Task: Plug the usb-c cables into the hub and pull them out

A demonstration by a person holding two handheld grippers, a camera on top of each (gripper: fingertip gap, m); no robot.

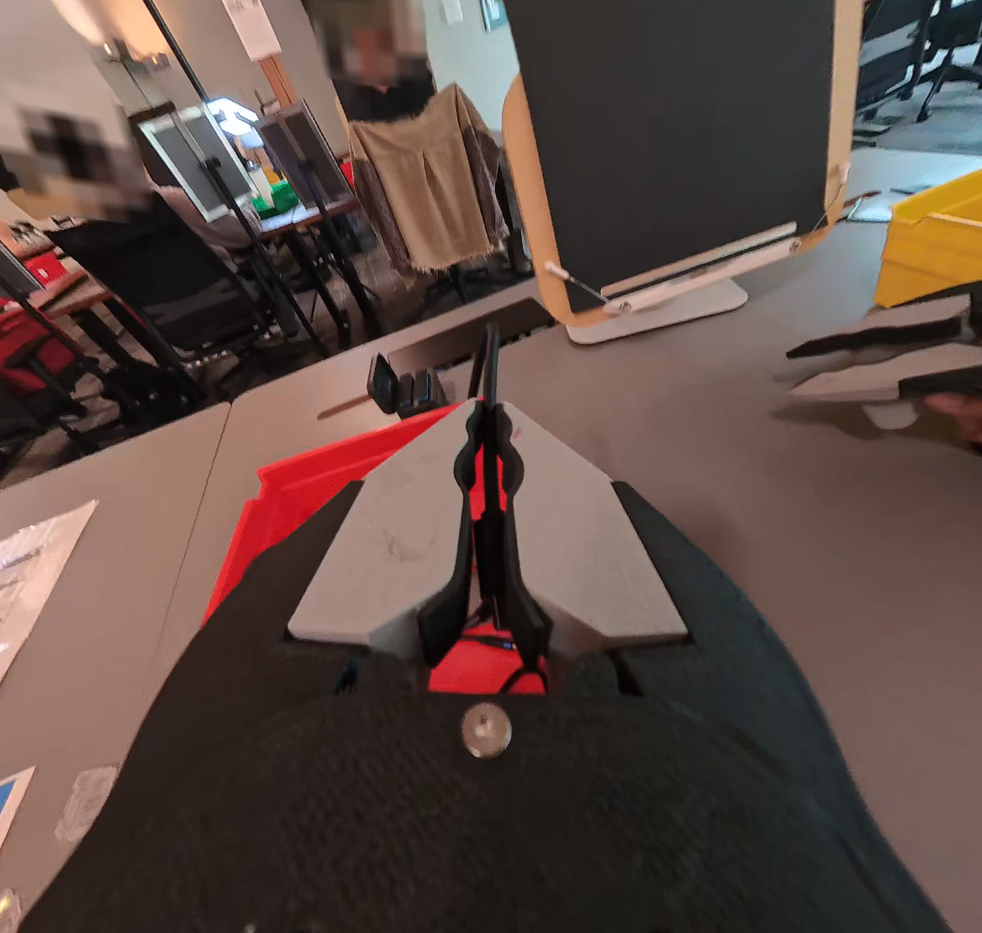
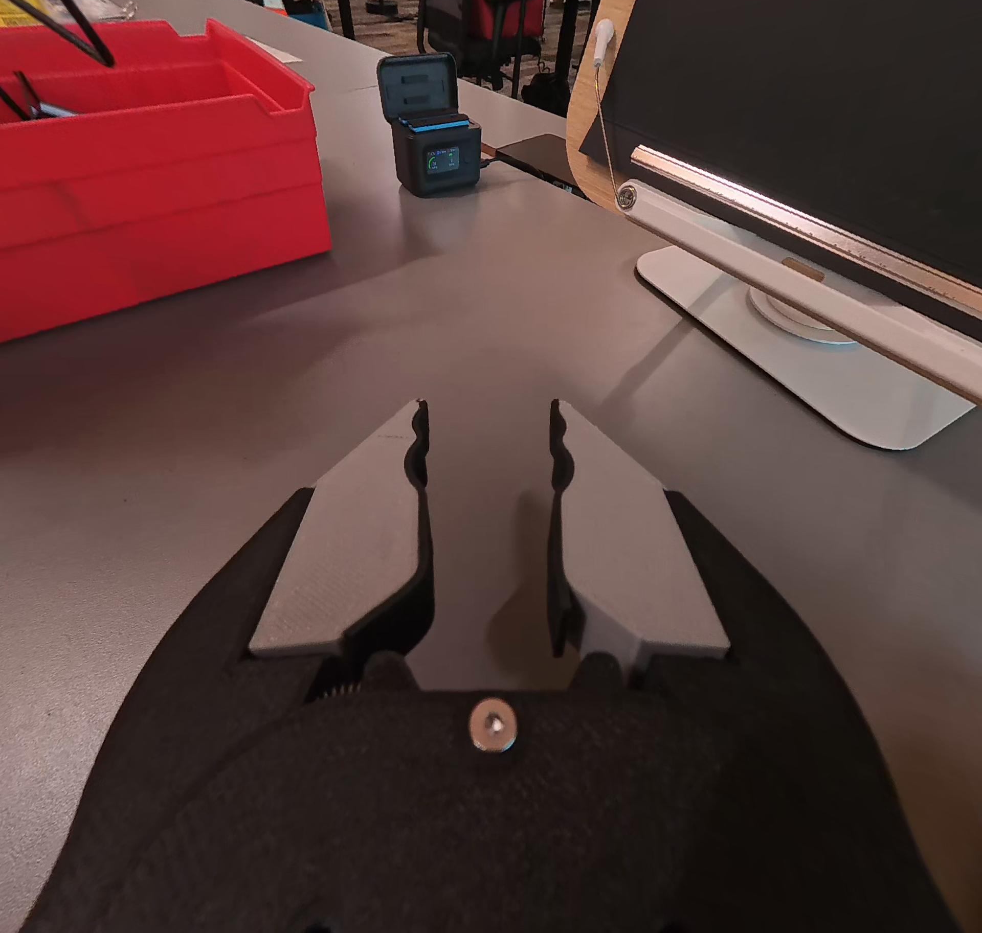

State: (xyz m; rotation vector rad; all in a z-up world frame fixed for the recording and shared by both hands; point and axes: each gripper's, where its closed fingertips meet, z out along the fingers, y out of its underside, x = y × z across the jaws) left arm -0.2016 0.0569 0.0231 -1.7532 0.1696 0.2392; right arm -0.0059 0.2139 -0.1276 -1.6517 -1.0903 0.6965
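Left hand-held gripper: the left hand-held gripper (image 1: pixel 489 413) fills the centre of the left wrist view, its jaws pressed together on a black usb-c cable (image 1: pixel 491 360) that runs up out of the tips and down between the fingers.
Cable location: the held cable hangs over the red bin (image 1: pixel 340 461); more dark cable lies in the bin at upper left of the right wrist view (image 2: pixel 159 89).
Hub: not identifiable in either view; a grey object lies in the bin at far left of the right wrist view, too little of it visible to name.
Right hand-held gripper: the right hand-held gripper (image 2: pixel 486 408) has its jaws apart and holds nothing, low over bare desk (image 2: pixel 505 296), pointing toward the small charging case (image 2: pixel 436 153) and the monitor stand (image 2: pixel 797 355).
Risk, slip: the cable is thin and gripped along its length, so it may slide or twist between the jaws, leaving the plug misaligned.
Risk, snag: lifting could drag the slack over the bin wall.
Risk, unbraced hub: with the right hand-held gripper well away from the bin, pushing a plug in would likely shove the hub.
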